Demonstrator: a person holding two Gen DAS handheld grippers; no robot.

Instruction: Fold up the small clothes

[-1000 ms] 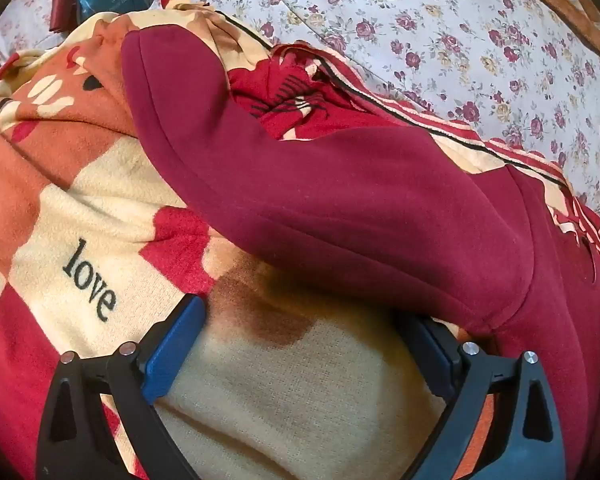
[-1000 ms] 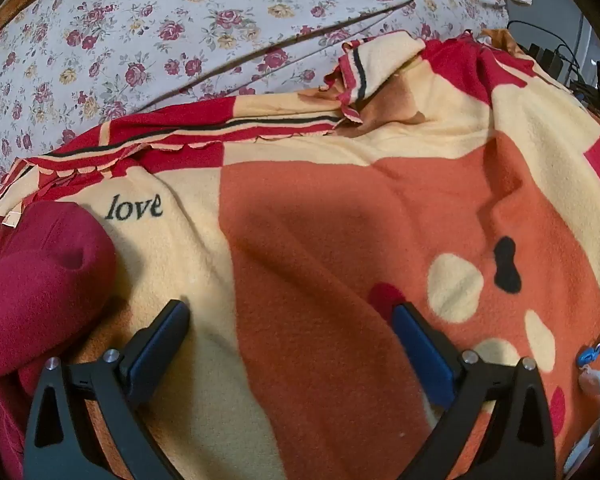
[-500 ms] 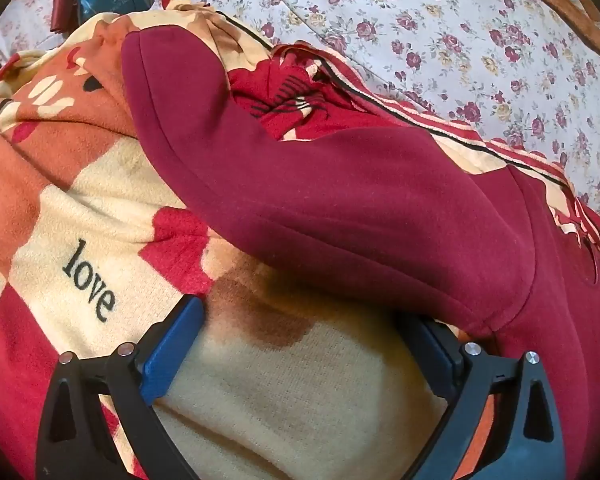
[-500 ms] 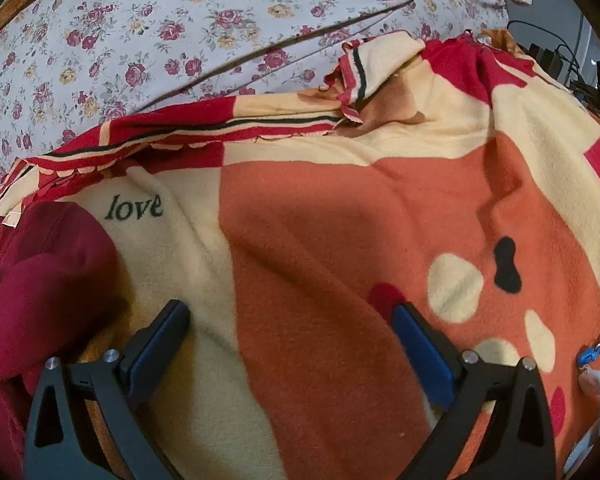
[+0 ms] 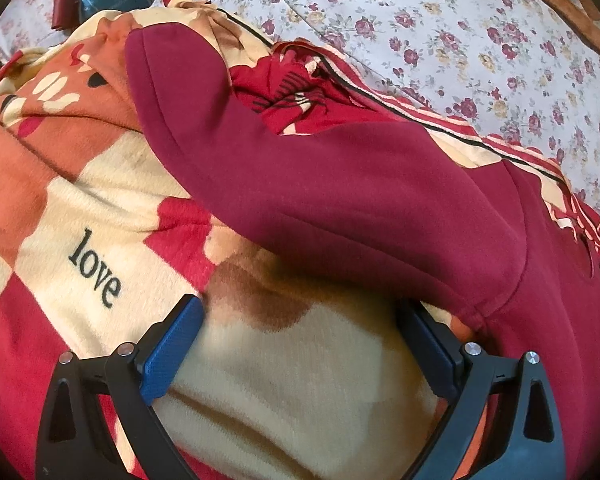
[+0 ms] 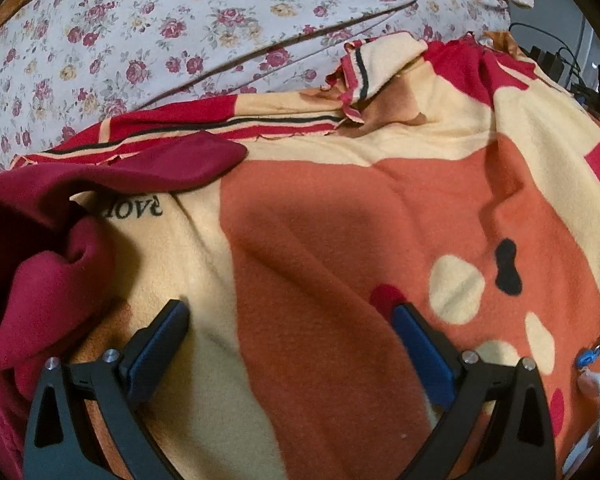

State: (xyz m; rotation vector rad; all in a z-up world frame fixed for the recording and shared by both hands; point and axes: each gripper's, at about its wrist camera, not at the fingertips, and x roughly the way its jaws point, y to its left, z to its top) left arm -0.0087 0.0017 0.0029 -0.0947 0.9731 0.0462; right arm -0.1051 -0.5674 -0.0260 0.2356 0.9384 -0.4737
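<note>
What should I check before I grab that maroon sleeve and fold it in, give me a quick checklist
1. Left gripper open and empty: ok, jaws spread wide with only blanket between them.
2. Right gripper open and empty: ok.
3. Maroon garment within the left gripper's jaws: not ok, the sleeve lies just ahead, over the right finger's tip.
4. Sleeve lying flat: not ok, bunched in the right wrist view.
5. Patterned blanket smooth underneath: not ok, creased.
6. Rest of the garment laid out: cannot tell, it runs out of view.
</note>
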